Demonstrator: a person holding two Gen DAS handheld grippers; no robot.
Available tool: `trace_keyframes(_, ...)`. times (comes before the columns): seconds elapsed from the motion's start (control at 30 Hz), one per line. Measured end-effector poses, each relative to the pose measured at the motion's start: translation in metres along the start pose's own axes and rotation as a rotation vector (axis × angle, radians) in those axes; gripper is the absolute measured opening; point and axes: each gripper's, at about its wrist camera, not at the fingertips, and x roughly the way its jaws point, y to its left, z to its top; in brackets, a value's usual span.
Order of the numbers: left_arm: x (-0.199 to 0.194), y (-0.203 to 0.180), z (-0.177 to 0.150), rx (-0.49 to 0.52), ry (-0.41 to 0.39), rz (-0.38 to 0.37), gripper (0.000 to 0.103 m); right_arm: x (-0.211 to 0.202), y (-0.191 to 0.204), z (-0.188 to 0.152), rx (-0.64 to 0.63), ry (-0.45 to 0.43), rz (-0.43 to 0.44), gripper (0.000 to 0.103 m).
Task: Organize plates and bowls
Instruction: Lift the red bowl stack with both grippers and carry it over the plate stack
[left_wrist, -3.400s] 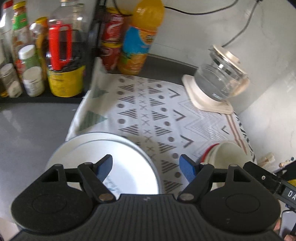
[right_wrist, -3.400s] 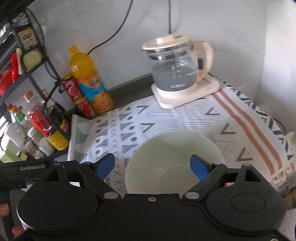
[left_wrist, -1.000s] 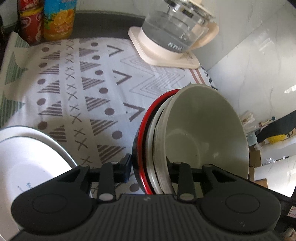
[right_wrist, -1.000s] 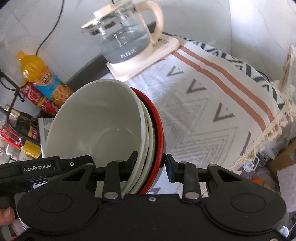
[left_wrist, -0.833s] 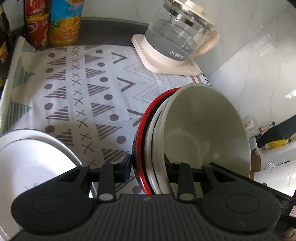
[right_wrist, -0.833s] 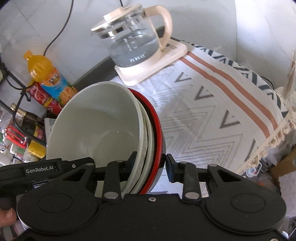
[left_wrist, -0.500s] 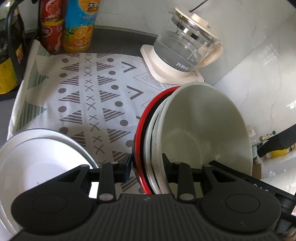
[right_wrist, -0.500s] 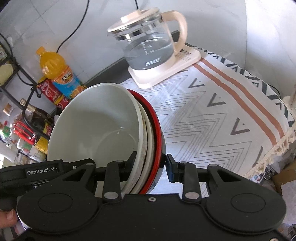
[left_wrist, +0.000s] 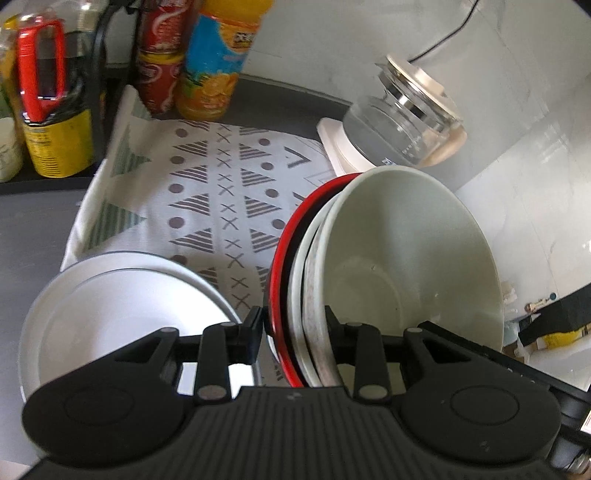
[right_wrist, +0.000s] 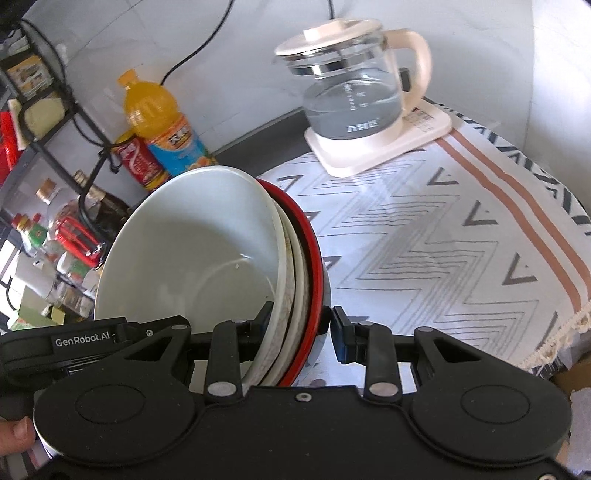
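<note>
Left wrist view: the left claw (left_wrist: 293, 334) is clenched on the rim of the bowl stack (left_wrist: 402, 266), which sits tilted beside the white plates (left_wrist: 122, 306). On the far side of the stack from the plates, the right claw (right_wrist: 301, 325) grips its opposite rim. The kettle (right_wrist: 354, 92) stands beyond.

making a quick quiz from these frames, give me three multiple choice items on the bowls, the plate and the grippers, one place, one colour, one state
1. Where is the white plate relative to the bowl stack?
A. left of it
B. inside it
C. on the kettle

2. What colour is the rim of the outermost bowl?
A. blue
B. red
C. green

3. How is the left gripper?
A. wide open
B. shut on the bowl stack
C. shut on the plate

Answers:
1 A, the left wrist view shows the plate on the cloth to the stack's left.
2 B, a red rim wraps the white bowls.
3 B, its fingers pinch the stacked rims; the right gripper does too.
</note>
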Motion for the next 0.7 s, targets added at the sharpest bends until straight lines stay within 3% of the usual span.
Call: trace_keyframes(0.7, -0.040, 0.045, -0.016, -0.132, -0.077, 0.078, 0.030, 0.019, 0.051, -0.020, -0.133, 0.061, 0.094, 0.031)
